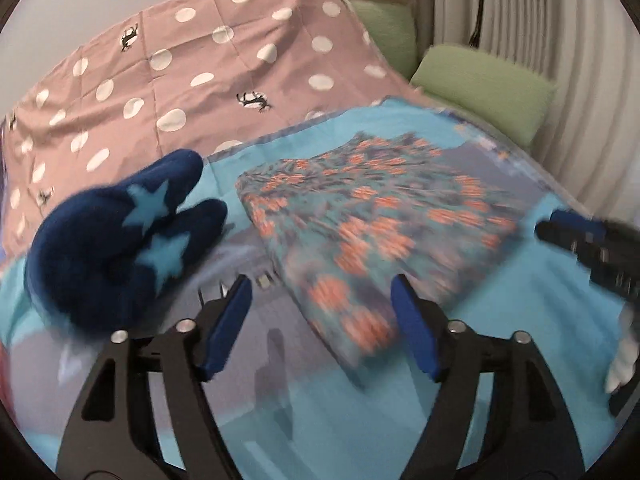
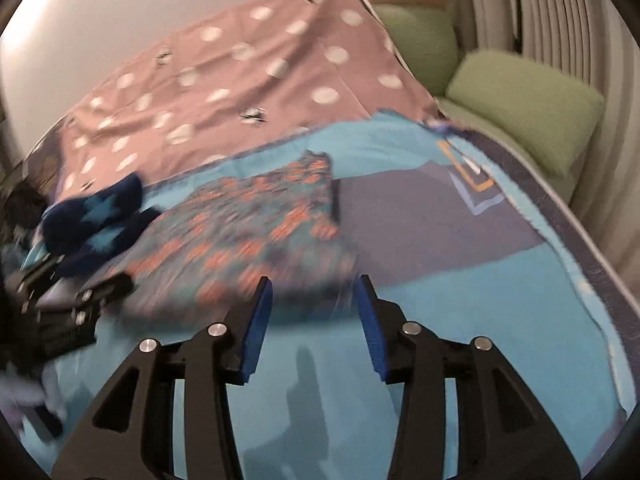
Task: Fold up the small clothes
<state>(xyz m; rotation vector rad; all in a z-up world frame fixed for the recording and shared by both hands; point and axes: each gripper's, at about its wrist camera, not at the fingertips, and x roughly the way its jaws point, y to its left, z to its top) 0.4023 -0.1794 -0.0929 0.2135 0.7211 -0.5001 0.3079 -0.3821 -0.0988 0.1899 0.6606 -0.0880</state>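
Dim, soft indoor light; heavy motion blur throughout; fisheye bending, dark vignette at edges

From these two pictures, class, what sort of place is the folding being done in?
Probably a bedroom: the clothes lie on a bed with a pink dotted sheet and a blue blanket, with green pillows against a curtain.

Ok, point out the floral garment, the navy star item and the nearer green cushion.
Floral garment (image 1: 372, 232): left wrist view, middle of its top.
Navy star item (image 1: 108, 248): left wrist view, centre, between the stars.
Green cushion (image 2: 528, 100): right wrist view, middle of its face.
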